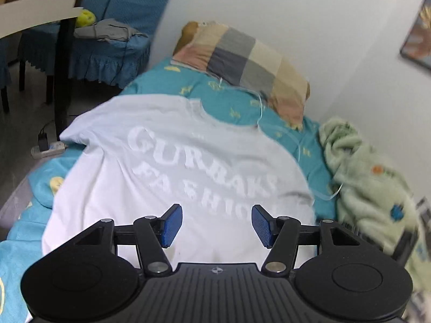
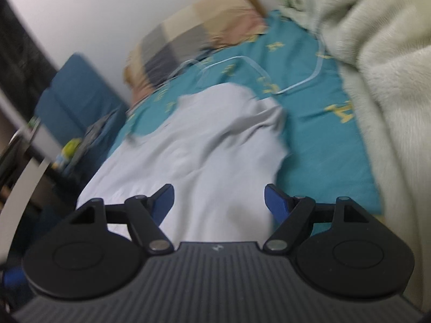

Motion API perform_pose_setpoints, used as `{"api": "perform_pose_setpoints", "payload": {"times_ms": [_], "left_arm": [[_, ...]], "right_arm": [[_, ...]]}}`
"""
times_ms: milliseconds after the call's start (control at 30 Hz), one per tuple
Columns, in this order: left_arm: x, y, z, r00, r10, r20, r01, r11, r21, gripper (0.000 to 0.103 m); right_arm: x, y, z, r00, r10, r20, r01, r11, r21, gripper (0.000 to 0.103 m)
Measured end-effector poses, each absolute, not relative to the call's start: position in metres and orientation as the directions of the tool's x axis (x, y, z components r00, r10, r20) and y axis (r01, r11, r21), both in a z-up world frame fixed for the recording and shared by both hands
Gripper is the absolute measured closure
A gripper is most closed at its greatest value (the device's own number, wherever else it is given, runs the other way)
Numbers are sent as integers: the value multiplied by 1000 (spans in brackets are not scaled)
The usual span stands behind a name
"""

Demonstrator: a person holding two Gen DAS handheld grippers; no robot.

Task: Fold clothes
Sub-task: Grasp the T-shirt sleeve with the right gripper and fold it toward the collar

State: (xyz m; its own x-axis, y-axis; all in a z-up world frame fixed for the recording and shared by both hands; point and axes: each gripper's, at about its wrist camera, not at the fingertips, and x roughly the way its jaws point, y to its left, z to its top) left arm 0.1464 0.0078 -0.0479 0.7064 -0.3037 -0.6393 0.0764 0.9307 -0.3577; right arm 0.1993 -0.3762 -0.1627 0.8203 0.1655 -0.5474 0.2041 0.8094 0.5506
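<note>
The left gripper (image 1: 216, 224) hangs with its jaws spread wide and nothing between them; its blue ribbed pads (image 1: 172, 226) sit on black hinged links. Under it lies the pale grey-white cotton T-shirt (image 1: 172, 161), spread flat with raised white lettering across it and soft creases near the sleeve. The right gripper (image 2: 219, 203) is likewise parted and empty, poised over the same shirt's (image 2: 199, 156) rumpled edge; that view is blurred, so finer folds are hard to judge. The shirt rests on a teal bedsheet with small yellow prints (image 1: 229, 99). Beyond the collar a plump checked pillow in grey, cream and pink patches (image 1: 242, 62) lies against the plain white wall (image 1: 296, 13). A fluffy pale green fleece blanket (image 1: 363, 177) is heaped beside the shirt, and a thin clear tube (image 2: 282, 80) loops across the sheet. Off the bed stands a chair with a frilled blue cover (image 1: 107, 53)
</note>
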Motion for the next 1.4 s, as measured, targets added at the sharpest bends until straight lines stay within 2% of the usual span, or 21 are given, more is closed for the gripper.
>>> {"api": "perform_pose_setpoints", "payload": {"times_ms": [267, 300, 333, 367, 400, 533, 667, 900, 933, 1000, 1033, 1067, 1233, 1333, 1400], "left_arm": [[177, 17, -93, 681, -295, -670, 90, 942, -323, 43], [183, 17, -96, 681, -290, -672, 93, 945, -314, 43], [190, 16, -99, 681, -286, -674, 96, 948, -305, 43], [196, 16, -101, 681, -281, -676, 99, 950, -295, 43], [200, 18, -103, 680, -285, -676, 96, 948, -303, 43], [204, 30, -99, 688, -318, -652, 85, 928, -363, 43], [197, 53, -84, 732, -306, -609, 48, 914, -402, 43], [194, 82, -84, 742, -301, -599, -21, 883, -469, 43], [194, 82, -83, 741, -303, -599, -19, 882, -470, 43], [193, 81, -83, 743, -314, -591, -11, 878, -479, 43], [193, 81, -82, 745, -319, -587, -8, 874, -485, 43], [193, 80, -82, 743, -326, -584, -7, 869, -494, 43], [194, 74, -83, 732, -350, -585, -3, 856, -517, 43], [195, 74, -85, 731, -347, -587, -12, 854, -519, 43], [196, 75, -87, 730, -341, -593, -24, 854, -520, 43]], "right_arm": [[281, -404, -209, 828, 90, -554, 276, 794, 542, 28], [290, -399, -211, 826, 87, -557, 266, 810, 522, 33], [297, -393, -212, 818, 73, -570, 263, 834, 485, 53], [304, -386, -213, 810, 58, -584, 261, 856, 446, 80], [307, -379, -210, 812, 27, -584, 261, 877, 403, 87], [316, -335, -187, 846, -64, -530, 226, 942, 248, 92], [329, -259, -170, 876, -36, -481, 86, 993, 82, 92], [334, -159, -193, 822, 1, -570, -82, 990, -117, 88], [330, -159, -191, 824, 15, -566, -91, 990, -105, 85], [321, -169, -182, 824, 98, -558, -133, 991, -23, 68], [314, -174, -176, 827, 127, -548, -150, 989, 4, 51], [306, -178, -170, 829, 155, -537, -165, 986, 29, 40], [279, -212, -143, 866, 199, -459, -146, 978, 149, 37], [297, -238, -145, 852, 153, -500, -20, 965, 261, 37], [315, -237, -151, 832, 143, -536, -15, 972, 236, 36]]}}
